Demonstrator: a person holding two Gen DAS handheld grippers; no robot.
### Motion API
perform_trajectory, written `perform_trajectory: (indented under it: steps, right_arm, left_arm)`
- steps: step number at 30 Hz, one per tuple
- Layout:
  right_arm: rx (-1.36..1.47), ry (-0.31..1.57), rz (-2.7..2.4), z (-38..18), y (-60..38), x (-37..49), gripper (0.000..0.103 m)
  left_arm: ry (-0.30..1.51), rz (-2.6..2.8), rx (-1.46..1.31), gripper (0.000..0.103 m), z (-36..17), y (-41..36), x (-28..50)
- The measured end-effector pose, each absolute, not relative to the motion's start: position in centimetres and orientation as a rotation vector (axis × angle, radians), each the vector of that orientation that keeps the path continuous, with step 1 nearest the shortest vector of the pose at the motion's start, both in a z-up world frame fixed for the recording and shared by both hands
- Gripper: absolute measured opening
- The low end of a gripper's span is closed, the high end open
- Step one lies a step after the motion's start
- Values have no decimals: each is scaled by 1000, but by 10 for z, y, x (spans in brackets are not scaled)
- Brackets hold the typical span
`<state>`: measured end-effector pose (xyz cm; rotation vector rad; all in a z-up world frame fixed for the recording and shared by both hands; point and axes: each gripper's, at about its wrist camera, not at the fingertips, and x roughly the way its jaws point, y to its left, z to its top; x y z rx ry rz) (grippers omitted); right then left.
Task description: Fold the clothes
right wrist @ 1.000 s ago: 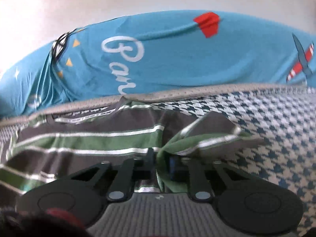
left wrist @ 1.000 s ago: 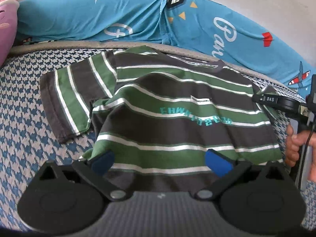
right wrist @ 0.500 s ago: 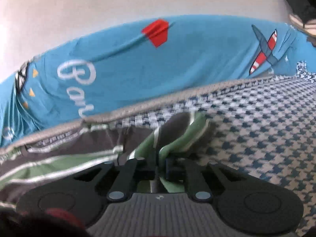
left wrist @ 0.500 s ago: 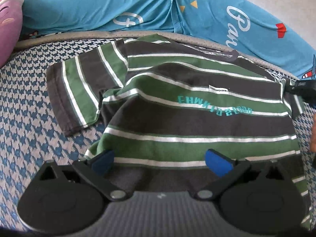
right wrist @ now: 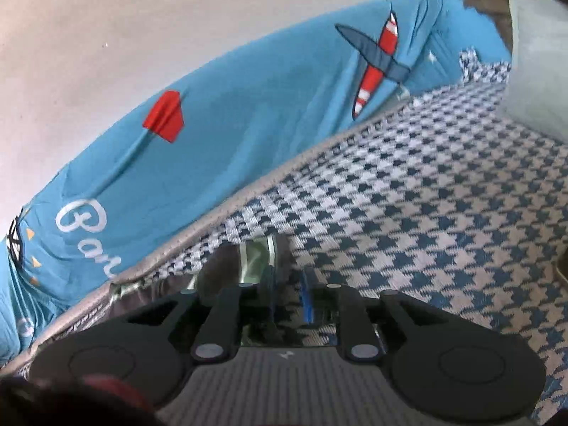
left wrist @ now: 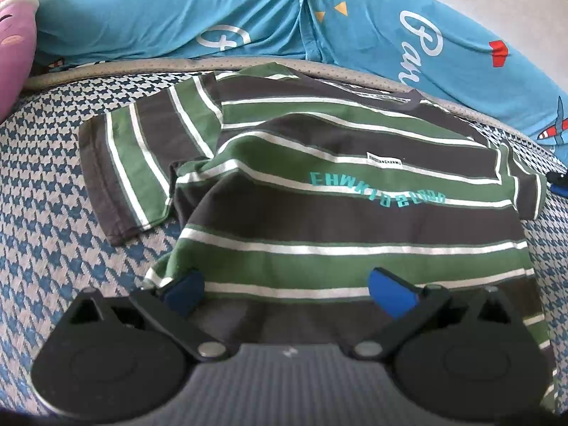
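A striped shirt (left wrist: pixel 319 213) in green, brown and white, with teal lettering, lies spread on the houndstooth bed cover (left wrist: pixel 42 248). Its left sleeve (left wrist: pixel 135 163) lies flat and outstretched. My left gripper (left wrist: pixel 287 294) hovers open over the hem, one blue pad near each side of the body, gripping nothing. The right sleeve (left wrist: pixel 522 184) lies stretched out to the right, and the tip of my right gripper (left wrist: pixel 559 183) shows at its edge. In the right wrist view my right gripper (right wrist: pixel 288 293) is low on the cover, its fingers close together on the sleeve (right wrist: pixel 252 259).
A blue printed duvet (left wrist: pixel 248 25) runs along the back against the wall (right wrist: pixel 142 35). A pink plush (left wrist: pixel 14 53) sits at the far left. A pale cushion-like thing (right wrist: pixel 539 71) stands at the right end. Bare houndstooth cover (right wrist: pixel 443 213) stretches right of the shirt.
My right gripper has drawn the bunched right sleeve outward to the right and down, so it now lies flatter. The left gripper stayed open above the hem and rose slightly.
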<state>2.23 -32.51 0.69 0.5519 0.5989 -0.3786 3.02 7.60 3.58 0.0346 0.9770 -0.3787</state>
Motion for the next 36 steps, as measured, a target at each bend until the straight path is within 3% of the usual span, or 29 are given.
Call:
perform_trajectory:
  steps: [8,18,19,21,30,36]
  right_arm:
    - [667,656,-279,-1,-331,13,37]
    - [615,706,-222,-13,-311,22,38]
    - [600,703,-220,-13,-307,24,36]
    - [592,706,-202,-14,-303,26,10]
    - [321,746,-432,22,-282,0,7]
    - [336,912,-458,2,-298,-7,10]
  left_arm:
    - [975,-383,44,103,34,72,30]
    - [974,-388,64,103,32,67,28]
    - [976,-388,64,103,32,67,28]
    - [979,-387,65,103,31,67,28]
    - [973,-402,69,103,31,67,28]
    - [959,-407,82,103,32,68,27]
